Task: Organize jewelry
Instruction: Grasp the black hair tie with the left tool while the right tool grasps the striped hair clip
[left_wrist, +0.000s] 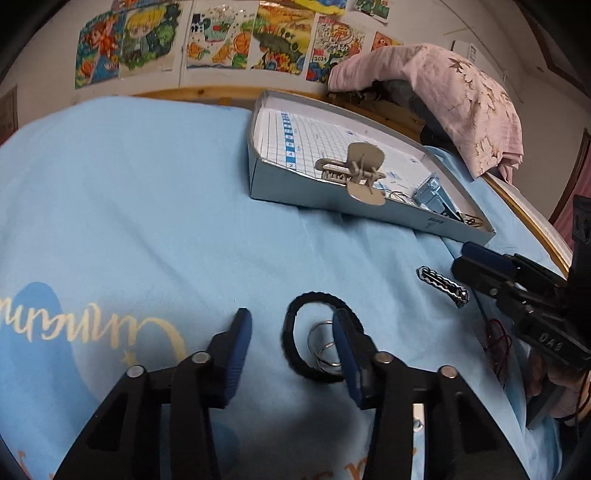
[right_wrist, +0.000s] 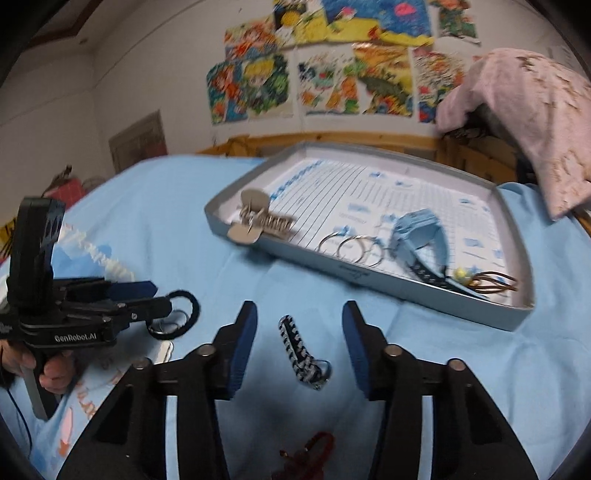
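Observation:
A grey box lid (left_wrist: 317, 201) (right_wrist: 424, 295) on the blue sheet holds a beige claw clip (left_wrist: 360, 170) (right_wrist: 258, 221), metal rings (right_wrist: 351, 245), a light blue watch (right_wrist: 421, 238) and a brown hair tie (right_wrist: 495, 282). My left gripper (left_wrist: 291, 332) is open and empty; its right finger lies over a black hair tie (left_wrist: 295, 325) (right_wrist: 194, 304) and metal rings (left_wrist: 321, 345). My right gripper (right_wrist: 299, 325) (left_wrist: 469, 258) is open, with a black-and-white snap clip (right_wrist: 299, 349) (left_wrist: 441, 286) lying between its fingers on the sheet. A red cord (right_wrist: 310, 452) (left_wrist: 496, 339) lies near it.
A pink cloth (left_wrist: 450, 99) (right_wrist: 532, 122) is draped over a pile at the back right. A wooden bed frame (left_wrist: 207, 92) runs along the wall with coloured drawings (left_wrist: 221, 40). The blue sheet (left_wrist: 129, 206) spreads to the left.

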